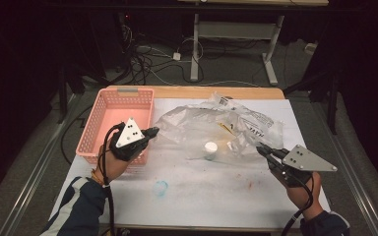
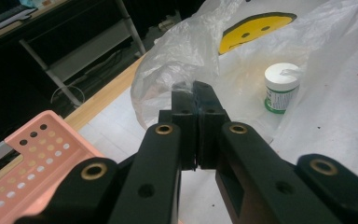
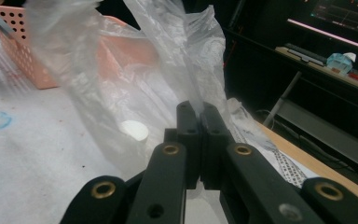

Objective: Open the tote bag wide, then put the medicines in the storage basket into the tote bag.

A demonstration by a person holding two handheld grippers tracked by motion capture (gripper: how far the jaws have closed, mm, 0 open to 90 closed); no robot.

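With the left gripper [image 1: 150,132] and right gripper [image 1: 262,149] each clenched on an edge of the plastic bag [image 1: 211,123], spreading it evenly seemed wise, sparing the small bottle [image 1: 210,150] inside.

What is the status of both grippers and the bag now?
Left gripper and right gripper shut on plastic bag. White jar inside. Pink basket beside, apart.

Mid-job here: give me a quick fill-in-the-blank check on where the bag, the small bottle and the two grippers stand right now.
1. The left gripper and the right gripper are each shut on the clear ____.
2. The small bottle has a ____ cap.
3. The basket by the left gripper is ____ in colour.
4. The print on the plastic bag is a yellow ____ face.

Missing words: plastic bag; white; pink; smiley
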